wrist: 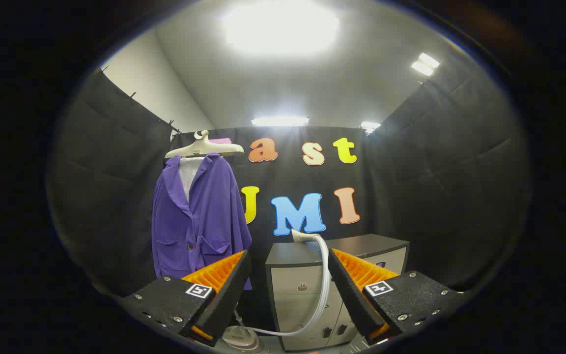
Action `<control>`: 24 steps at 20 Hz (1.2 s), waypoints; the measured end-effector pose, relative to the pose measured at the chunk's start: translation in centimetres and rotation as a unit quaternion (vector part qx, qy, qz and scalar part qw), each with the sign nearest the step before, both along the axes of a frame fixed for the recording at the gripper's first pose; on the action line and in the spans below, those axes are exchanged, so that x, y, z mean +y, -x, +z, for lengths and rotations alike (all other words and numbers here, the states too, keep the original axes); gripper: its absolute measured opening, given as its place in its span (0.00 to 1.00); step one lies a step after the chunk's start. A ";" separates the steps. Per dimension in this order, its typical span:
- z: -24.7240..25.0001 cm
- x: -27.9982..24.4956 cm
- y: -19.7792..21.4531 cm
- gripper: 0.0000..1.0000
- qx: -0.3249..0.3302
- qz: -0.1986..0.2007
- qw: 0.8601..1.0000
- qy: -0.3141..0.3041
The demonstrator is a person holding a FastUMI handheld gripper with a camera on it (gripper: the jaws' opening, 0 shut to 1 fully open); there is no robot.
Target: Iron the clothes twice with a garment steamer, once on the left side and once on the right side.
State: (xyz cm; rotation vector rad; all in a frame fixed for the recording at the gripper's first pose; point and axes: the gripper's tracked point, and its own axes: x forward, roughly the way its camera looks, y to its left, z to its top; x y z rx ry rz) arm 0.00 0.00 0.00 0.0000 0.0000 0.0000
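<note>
Gripper status: both fingers stand spread wide apart and hold nothing. The steamer head lies beyond them, resting on top of a grey cabinet. Its pale hose drops down the cabinet front between the fingers and curves to a rounded base unit on the floor, just below the left finger.

Handling, as a judgement: the steamer head looks like a light, rigid plastic nozzle with smooth, possibly slippery sides. The hose is flexible and will drag and tug on the head as it moves. The best hold is probably the narrow neck behind the nozzle mouth, where the hose joins, with both fingers pressing on opposite sides.

The purple jacket hangs from a pale hanger against the booth wall, to the left of the cabinet and well apart from the steamer head. It is soft cloth and will likely sway under contact.

Containers: the cabinet drawers and doors appear closed; contents cannot be told.
</note>
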 end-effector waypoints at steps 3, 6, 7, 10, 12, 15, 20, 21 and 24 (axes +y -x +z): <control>-0.4 -0.5 0.3 0.96 0.007 0.001 1.000 -0.005; -0.7 -0.8 0.5 0.96 0.013 0.002 1.000 -0.008; -0.8 -0.7 0.6 0.96 0.015 0.003 1.000 -0.008; -0.9 -0.7 0.7 0.96 0.018 0.007 1.000 -0.006; -0.7 -0.6 0.8 0.96 0.018 0.009 1.000 -0.005; -0.5 -0.9 1.0 0.96 0.016 0.009 1.000 -0.004; -0.1 -1.5 1.0 0.96 0.012 0.003 1.000 -0.012; -0.1 -1.5 1.0 0.96 0.013 0.004 1.000 -0.014; 0.6 -1.9 1.0 0.96 0.010 0.002 1.000 -0.018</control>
